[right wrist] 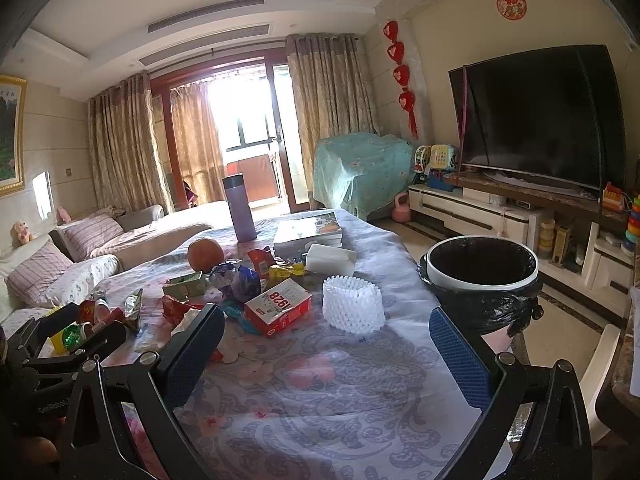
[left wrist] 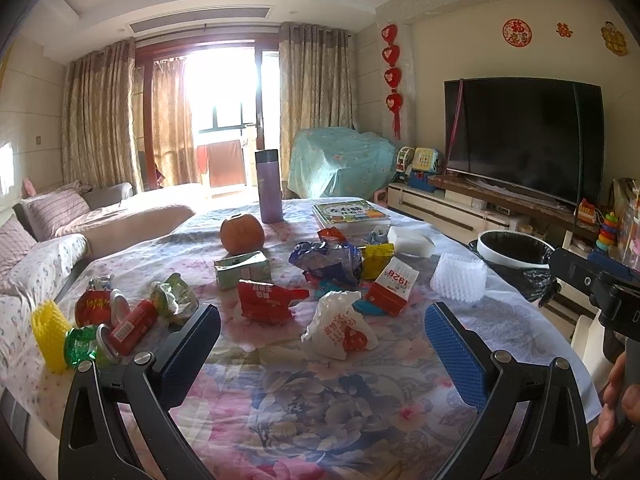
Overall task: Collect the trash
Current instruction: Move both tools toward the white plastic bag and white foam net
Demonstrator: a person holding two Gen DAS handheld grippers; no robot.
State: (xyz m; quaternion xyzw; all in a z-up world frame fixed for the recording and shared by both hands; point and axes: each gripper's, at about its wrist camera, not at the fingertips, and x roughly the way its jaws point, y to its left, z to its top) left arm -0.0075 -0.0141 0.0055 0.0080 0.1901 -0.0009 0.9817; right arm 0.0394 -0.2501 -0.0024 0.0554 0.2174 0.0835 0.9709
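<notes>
- Currently left gripper (left wrist: 322,344): fingers spread wide, nothing between them, hovering over the floral-cloth worktop (left wrist: 304,412).
- Right gripper (right wrist: 326,344): fingers equally wide apart, holding nothing.
- Trash pile sits mid-worktop. In the left wrist view: crumpled white wrapper (left wrist: 340,326) at 12 o'clock just ahead of the fingers, red snack packet (left wrist: 266,294) at 11, red-and-white "1928" box (left wrist: 390,286) at 1.
- Blue foil bag (left wrist: 328,258) behind those; green carton (left wrist: 240,266) to its 9 o'clock.
- White foam fruit net (left wrist: 460,276) stands alone at 2 o'clock, near the worktop edge.
- At 9–10 o'clock: yellow foam net (left wrist: 50,330), green jelly cup (left wrist: 82,346), red can (left wrist: 134,326) bunched together.
- Non-trash at the far end: orange fruit (left wrist: 242,233), purple flask (left wrist: 269,186), stack of books (left wrist: 350,216).
- Bin with black liner (right wrist: 482,270) stands off the worktop, at 1 o'clock in the right wrist view, looks empty.
</notes>
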